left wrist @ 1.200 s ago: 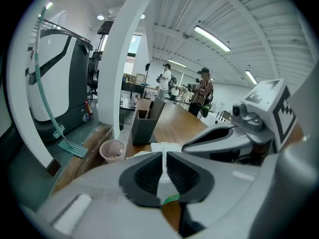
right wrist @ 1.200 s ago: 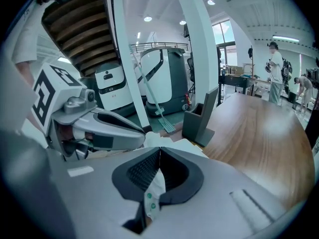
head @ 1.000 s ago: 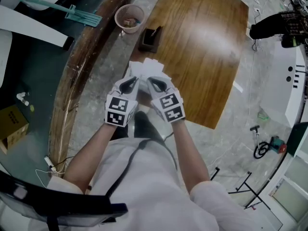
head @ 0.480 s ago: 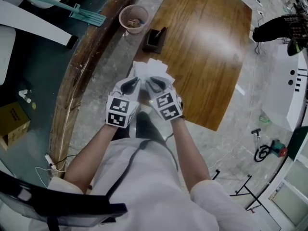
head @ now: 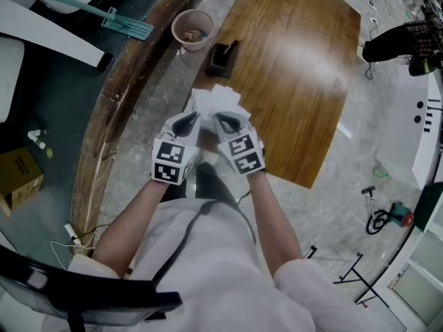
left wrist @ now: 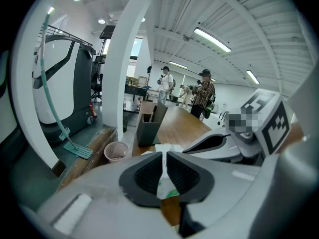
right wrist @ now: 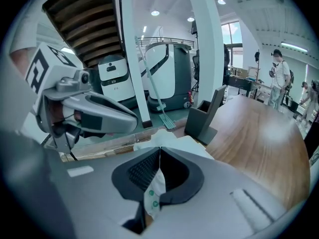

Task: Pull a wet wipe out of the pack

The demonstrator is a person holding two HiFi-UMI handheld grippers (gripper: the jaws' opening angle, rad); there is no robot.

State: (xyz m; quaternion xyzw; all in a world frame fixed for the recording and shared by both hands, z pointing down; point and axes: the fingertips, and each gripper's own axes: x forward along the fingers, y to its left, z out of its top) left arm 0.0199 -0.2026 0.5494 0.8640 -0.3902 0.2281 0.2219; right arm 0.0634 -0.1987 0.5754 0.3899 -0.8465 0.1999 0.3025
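The person's forearms come up from the white shirt and meet in front of the chest, with the left gripper [head: 188, 122] and the right gripper [head: 225, 122] pressed side by side. Both are clamped shut. In the left gripper view, the left gripper [left wrist: 163, 158] pinches white film with green print. The right gripper [right wrist: 158, 156] bites a matching edge dotted with green. I take that film for the pack [right wrist: 152, 192], held in the air between them.

Just beyond the tips fans a white sheet [head: 216, 100] in layered corners, the wipe by the look of it. I cannot tell whether it is free of the pack.

Over the last second almost nothing has moved; the right gripper only rocks a little. To my eye the pull has not properly begun.

Farther off lies the wooden table [head: 297, 68], with a dark holder [head: 221, 55] and a pink cup [head: 192, 28] beside it.
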